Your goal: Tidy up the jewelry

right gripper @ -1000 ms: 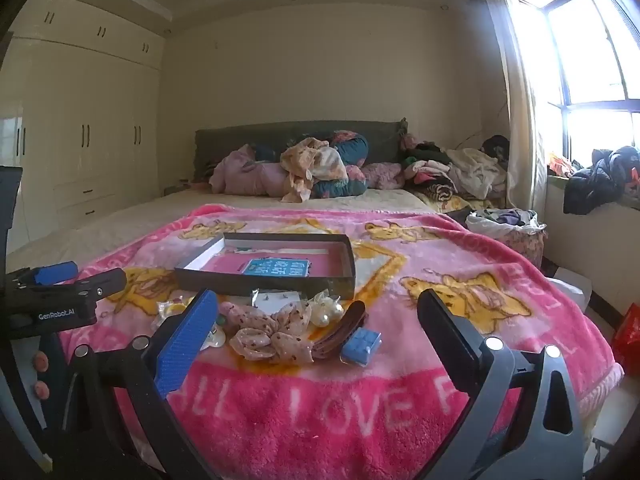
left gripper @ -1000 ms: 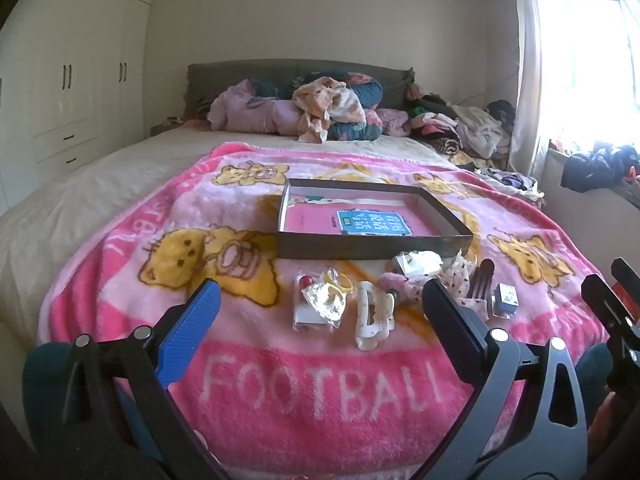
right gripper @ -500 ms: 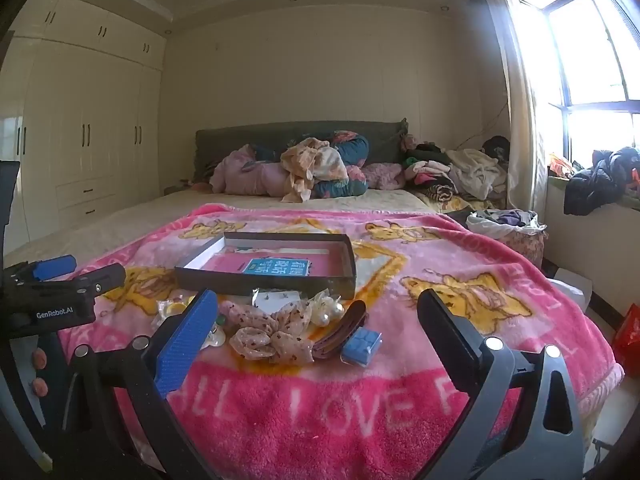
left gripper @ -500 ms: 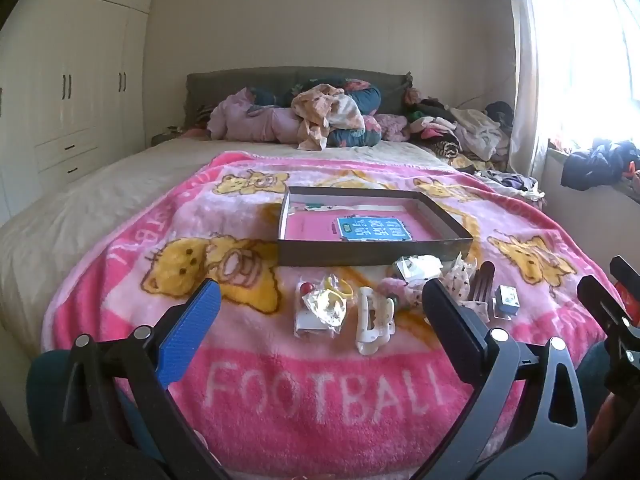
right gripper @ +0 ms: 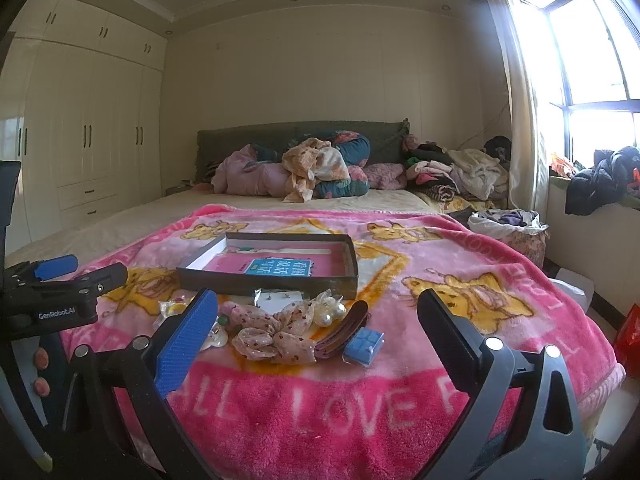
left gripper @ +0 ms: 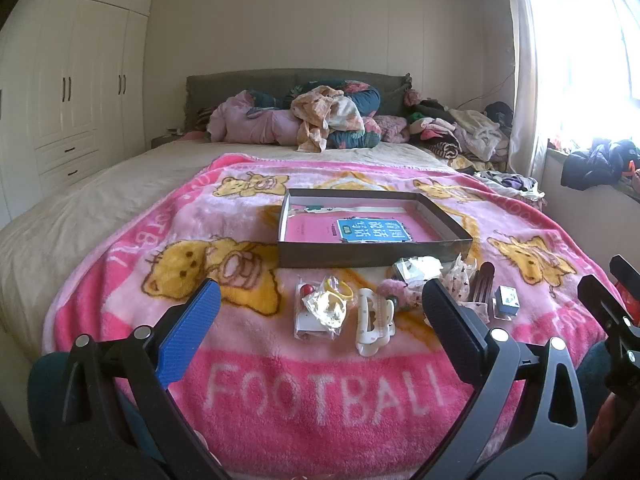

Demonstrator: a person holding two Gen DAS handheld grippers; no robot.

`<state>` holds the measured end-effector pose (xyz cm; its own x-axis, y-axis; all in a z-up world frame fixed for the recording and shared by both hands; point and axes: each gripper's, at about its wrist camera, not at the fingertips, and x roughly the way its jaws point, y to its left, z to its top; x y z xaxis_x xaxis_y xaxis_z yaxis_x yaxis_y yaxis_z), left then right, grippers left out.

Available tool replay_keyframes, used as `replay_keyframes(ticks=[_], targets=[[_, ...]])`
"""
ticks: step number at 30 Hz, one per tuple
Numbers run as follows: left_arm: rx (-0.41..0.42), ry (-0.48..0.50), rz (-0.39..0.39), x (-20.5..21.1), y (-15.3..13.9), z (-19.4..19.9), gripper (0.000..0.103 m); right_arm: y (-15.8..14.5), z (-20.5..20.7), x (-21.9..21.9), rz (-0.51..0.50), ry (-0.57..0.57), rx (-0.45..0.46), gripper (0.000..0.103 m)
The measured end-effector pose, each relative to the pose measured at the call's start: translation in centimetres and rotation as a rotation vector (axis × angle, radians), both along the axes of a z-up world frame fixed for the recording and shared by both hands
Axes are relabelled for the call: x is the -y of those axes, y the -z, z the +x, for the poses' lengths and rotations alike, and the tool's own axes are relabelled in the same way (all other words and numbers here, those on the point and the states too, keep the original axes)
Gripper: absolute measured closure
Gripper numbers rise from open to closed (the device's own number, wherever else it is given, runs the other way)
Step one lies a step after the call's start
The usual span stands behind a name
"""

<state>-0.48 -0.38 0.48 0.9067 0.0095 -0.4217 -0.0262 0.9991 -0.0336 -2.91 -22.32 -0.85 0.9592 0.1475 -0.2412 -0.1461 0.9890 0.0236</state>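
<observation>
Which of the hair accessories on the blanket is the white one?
The white claw clip, lying flat between the left gripper's open fingers. The scrunchie is beige with dark dots; the barrette is dark brown.

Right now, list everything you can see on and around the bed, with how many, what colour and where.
Box: one, dark, shallow, open, mid-blanket.
Book: one, pink with blue label, flat inside the box.
Hair claw: one, white, in front of the box.
Plastic packet: one, clear, yellow and red bits inside, left of the claw.
Scrunchie: one, beige with dark dots, in front of the box.
Barrette: one, dark brown, right of the scrunchie.
Small box: one, blue, right of the barrette.
Blanket: one, pink with yellow bears, over the bed.
Clothes pile: mixed colours, by the headboard.
Wardrobe: white, left wall.
Left gripper: open, empty.
Right gripper: open, empty.
</observation>
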Motion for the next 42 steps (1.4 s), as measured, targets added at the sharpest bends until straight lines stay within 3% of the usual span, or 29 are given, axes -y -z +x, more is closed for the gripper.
replay_keyframes(ticks=[42], targets=[[0.008, 0.002, 0.008, -0.13, -0.42, 0.14, 0.011, -0.22, -0.42, -0.22, -0.008, -0.005, 0.008, 0.006]])
